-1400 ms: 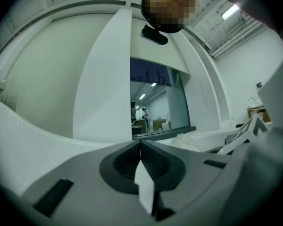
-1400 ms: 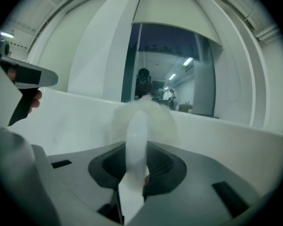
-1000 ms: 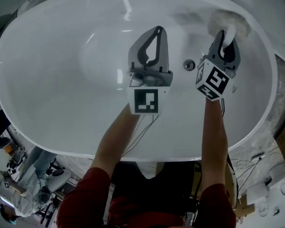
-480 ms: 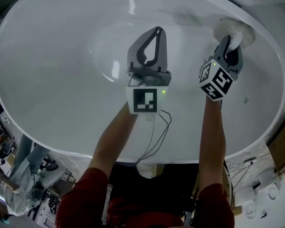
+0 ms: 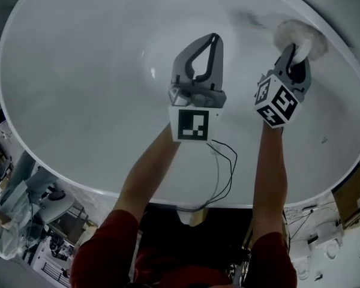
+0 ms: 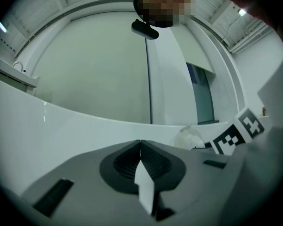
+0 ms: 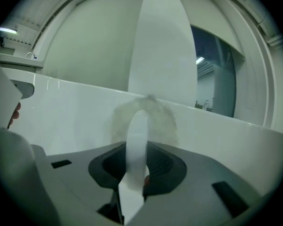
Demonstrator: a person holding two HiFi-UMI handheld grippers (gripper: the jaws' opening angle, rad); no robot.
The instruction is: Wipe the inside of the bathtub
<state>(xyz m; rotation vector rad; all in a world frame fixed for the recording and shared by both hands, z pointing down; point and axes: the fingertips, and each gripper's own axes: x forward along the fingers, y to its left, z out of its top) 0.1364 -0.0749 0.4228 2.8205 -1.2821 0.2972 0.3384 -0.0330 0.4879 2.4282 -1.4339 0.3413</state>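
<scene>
A white oval bathtub (image 5: 78, 71) fills the head view. My right gripper (image 5: 291, 45) is shut on the white strap (image 7: 137, 135) of a fluffy white wiping pad (image 5: 303, 36). The pad rests against the tub's far inner wall, just below the rim at the upper right. In the right gripper view the pad (image 7: 162, 119) sits flat on the wall beyond the jaws. My left gripper (image 5: 215, 36) hovers over the middle of the tub, shut, with nothing in it. The left gripper view shows its jaws (image 6: 140, 142) closed, and the pad (image 6: 191, 138) off to the right.
A black cable (image 5: 223, 167) hangs from the left gripper across the tub's near rim. Cluttered floor with equipment (image 5: 42, 215) lies beyond the near left rim. A cardboard box (image 5: 354, 191) stands at the right. A wall and a glass panel (image 7: 217, 74) rise behind the tub.
The pad has slid a little to the right along the far wall with the right gripper. The left gripper has drifted right. The drain has passed out of view.
</scene>
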